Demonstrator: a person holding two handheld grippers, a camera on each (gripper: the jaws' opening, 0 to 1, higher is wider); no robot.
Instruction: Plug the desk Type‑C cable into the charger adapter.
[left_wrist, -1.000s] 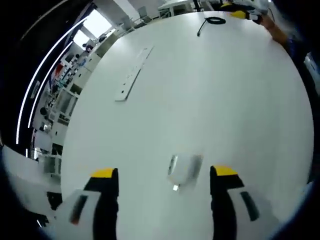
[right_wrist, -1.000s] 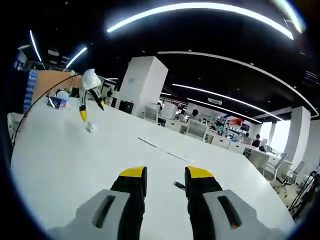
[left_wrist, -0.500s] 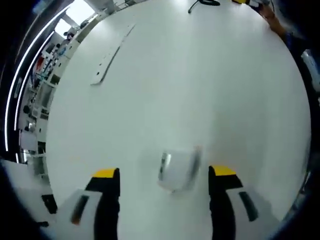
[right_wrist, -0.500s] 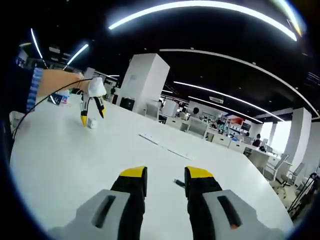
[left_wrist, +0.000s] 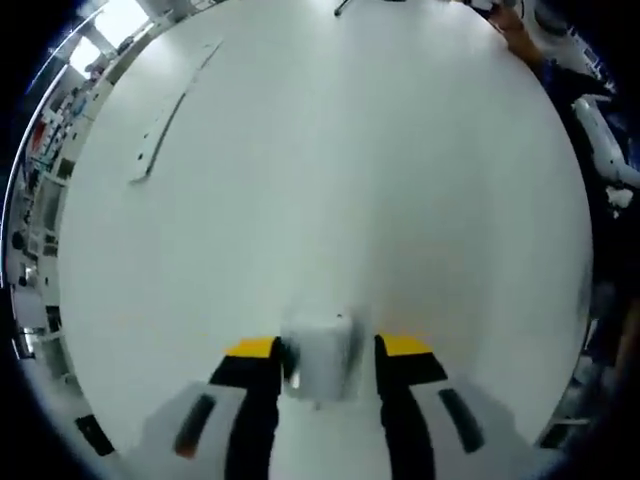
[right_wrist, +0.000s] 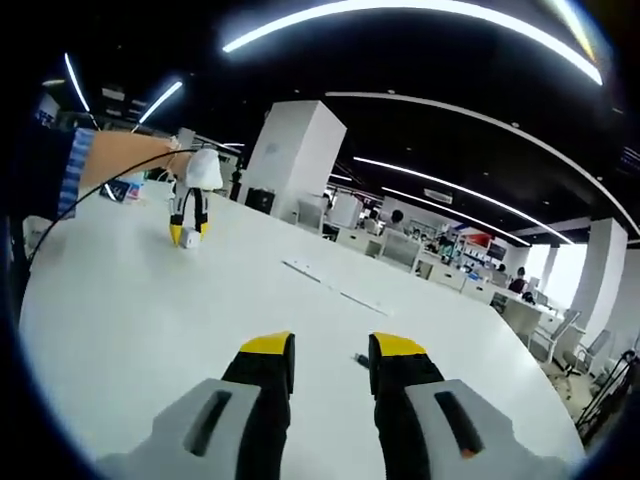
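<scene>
The left gripper (left_wrist: 325, 350) has its 2 jaws pressed against the sides of the white charger adapter (left_wrist: 318, 368) on the white desk (left_wrist: 350, 180); to do this grasp well it should squeeze squarely across the body, lift without twisting, and leave the port face free. The adapter is blurred, so its port side and long axis cannot be told for sure. The right gripper (right_wrist: 330, 352) is nearly clenched with nothing visibly held, and the Type-C cable end (right_wrist: 360, 357) lies on the desk just ahead of its jaws.
</scene>
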